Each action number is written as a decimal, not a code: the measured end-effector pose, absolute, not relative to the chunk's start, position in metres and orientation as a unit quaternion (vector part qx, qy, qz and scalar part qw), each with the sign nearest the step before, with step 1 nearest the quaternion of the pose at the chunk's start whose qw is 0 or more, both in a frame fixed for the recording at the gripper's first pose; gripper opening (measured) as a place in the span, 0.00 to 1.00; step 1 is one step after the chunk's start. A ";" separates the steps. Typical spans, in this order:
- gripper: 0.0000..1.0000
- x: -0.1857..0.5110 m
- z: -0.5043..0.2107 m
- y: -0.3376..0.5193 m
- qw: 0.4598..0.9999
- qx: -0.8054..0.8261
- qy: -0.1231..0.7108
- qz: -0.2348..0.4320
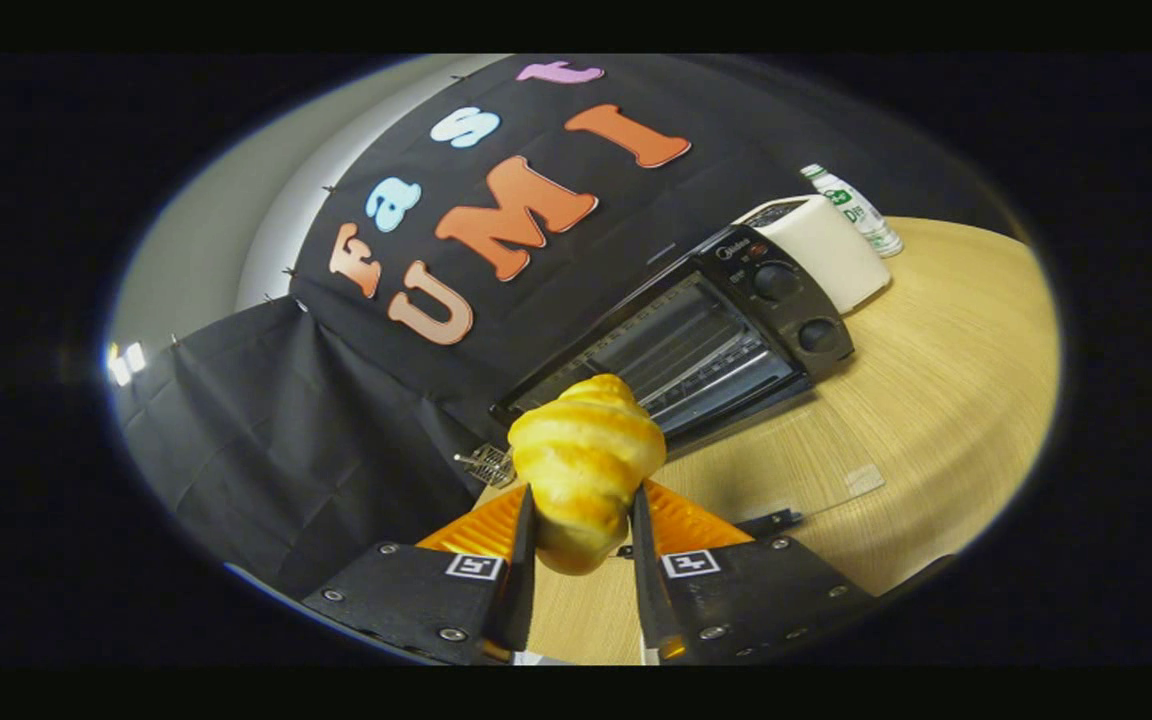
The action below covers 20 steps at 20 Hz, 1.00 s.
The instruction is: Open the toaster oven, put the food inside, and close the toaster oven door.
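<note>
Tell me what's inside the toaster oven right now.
The toaster oven is open, with wire rack bars visible and no food on them. The croissant in the gripper hides the cavity's near end.

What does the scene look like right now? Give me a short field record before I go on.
gripper: shut on the croissant
croissant: held between the fingers, lifted above the table
toaster oven: beyond the croissant, door open, rack visible inside
oven door: glass, lying flat on the table toward the gripper
table: light wood
bottle: standing behind the oven
step left: put the croissant inside, close the door
</note>
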State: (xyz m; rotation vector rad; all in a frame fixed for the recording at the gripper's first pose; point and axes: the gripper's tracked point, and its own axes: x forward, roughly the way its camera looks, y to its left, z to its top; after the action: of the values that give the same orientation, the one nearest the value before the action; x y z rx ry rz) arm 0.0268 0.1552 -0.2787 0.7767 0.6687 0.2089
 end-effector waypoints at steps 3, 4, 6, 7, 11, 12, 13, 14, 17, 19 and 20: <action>0.43 0.057 -0.293 0.153 0.867 0.367 0.327 0.081; 0.43 0.066 -0.297 0.153 0.867 0.366 0.330 0.077; 0.43 0.083 -0.302 0.156 0.861 0.374 0.338 0.073; 0.43 0.091 -0.303 0.159 0.856 0.383 0.339 0.075; 0.43 0.117 -0.314 0.166 0.851 0.396 0.340 0.064; 0.43 0.122 -0.319 0.168 0.850 0.396 0.342 0.062; 0.43 0.127 -0.327 0.169 0.851 0.391 0.347 0.055; 0.43 0.131 -0.331 0.170 0.852 0.387 0.349 0.054; 0.43 0.144 -0.335 0.172 0.864 0.365 0.343 0.056; 0.43 0.160 -0.335 0.176 0.868 0.359 0.339 0.055; 0.43 0.163 -0.336 0.178 0.867 0.361 0.338 0.057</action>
State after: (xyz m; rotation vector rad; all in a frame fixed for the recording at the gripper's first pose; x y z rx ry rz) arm 0.1634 0.1782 -0.3358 0.7561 0.7086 0.1187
